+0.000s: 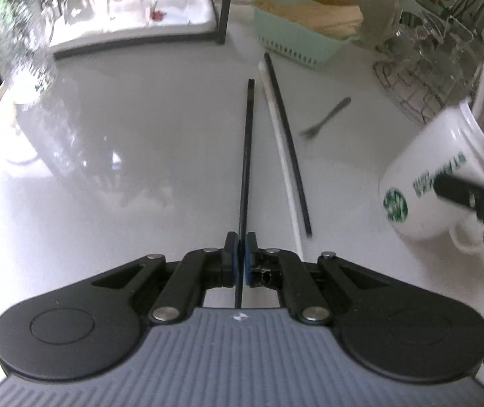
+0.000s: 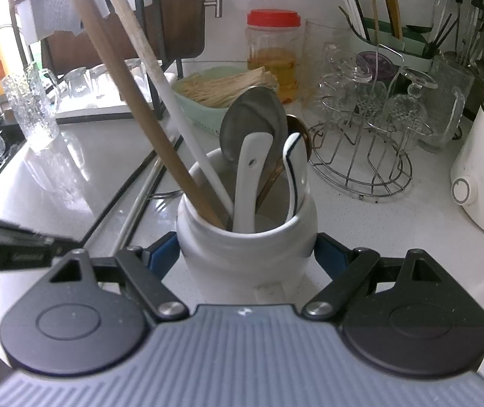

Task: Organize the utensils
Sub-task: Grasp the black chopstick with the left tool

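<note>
Now the left tool [image 1: 241, 249] is clamped on a black chopstick [image 1: 247, 156], the right tool [image 2: 247, 254] on the white mug [image 2: 245, 244].

A black chopstick [image 1: 246, 156] points toward twelve o'clock; at three o'clock, a tilted white mug [image 1: 435, 176] (utensils inside).

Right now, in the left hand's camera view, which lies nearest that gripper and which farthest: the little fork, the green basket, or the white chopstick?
1. White chopstick, lying just right of the left gripper.
2. Small fork, farther out on the right.
3. Green basket, at the back of the counter.
</note>
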`<state>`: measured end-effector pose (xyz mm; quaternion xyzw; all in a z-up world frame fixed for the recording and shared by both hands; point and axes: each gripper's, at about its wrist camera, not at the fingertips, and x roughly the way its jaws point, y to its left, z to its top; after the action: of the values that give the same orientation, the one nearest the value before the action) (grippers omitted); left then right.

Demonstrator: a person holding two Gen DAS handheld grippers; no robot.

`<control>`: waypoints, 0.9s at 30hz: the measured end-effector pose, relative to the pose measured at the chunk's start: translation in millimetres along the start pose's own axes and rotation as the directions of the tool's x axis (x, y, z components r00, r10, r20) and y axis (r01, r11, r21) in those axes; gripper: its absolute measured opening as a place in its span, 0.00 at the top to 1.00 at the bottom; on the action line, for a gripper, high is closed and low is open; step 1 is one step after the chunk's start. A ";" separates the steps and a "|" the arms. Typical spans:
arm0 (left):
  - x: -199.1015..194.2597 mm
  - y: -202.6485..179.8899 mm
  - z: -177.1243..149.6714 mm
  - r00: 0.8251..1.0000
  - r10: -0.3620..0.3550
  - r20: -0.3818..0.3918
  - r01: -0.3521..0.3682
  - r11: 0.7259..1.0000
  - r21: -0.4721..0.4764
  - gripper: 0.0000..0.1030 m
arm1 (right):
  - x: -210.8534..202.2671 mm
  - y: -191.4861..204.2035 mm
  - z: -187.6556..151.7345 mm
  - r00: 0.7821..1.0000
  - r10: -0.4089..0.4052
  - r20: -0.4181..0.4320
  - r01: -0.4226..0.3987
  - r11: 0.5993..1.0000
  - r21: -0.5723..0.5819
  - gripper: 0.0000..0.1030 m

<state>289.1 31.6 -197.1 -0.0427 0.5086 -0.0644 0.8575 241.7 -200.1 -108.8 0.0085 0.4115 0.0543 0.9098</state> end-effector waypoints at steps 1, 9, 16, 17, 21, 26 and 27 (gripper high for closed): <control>-1.8 1.1 -4.0 1.000 -0.002 -0.009 0.002 1.000 -0.002 0.95 | 0.1 -0.3 0.5 1.000 0.003 -0.003 -0.003 1.000 -0.002 0.14; -18.8 22.8 -19.9 0.996 -0.046 -0.073 0.045 0.999 -0.013 0.95 | 2.4 -1.3 4.6 1.000 0.011 -0.025 -0.011 1.000 -0.014 0.14; -25.4 40.2 -20.2 0.996 -0.062 -0.060 0.057 0.996 -0.068 0.88 | 3.8 -1.4 5.7 0.999 0.022 -0.023 -0.023 0.999 -0.028 0.14; -27.5 43.1 -19.6 0.996 -0.073 -0.052 0.069 0.994 -0.087 0.78 | 3.6 -1.2 5.2 1.000 0.022 -0.019 -0.023 0.999 -0.026 0.14; -28.9 45.0 -10.1 0.997 -0.083 0.002 0.083 0.991 -0.107 0.65 | 1.7 0.0 1.7 1.000 0.017 -0.002 -0.017 1.000 -0.024 0.14; -23.6 38.0 12.8 0.994 -0.098 0.048 0.102 0.991 -0.086 0.65 | 2.2 0.3 1.3 1.000 0.022 0.014 -0.021 0.999 -0.029 0.14; -21.6 35.8 17.6 0.993 -0.106 0.052 0.110 0.991 -0.081 0.65 | 2.2 0.6 1.2 1.000 0.021 0.016 -0.021 0.999 -0.029 0.14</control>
<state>296.6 70.5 -174.9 -0.1075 0.4871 -0.0883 0.8622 244.0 -199.2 -109.6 0.0003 0.4032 0.0697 0.9125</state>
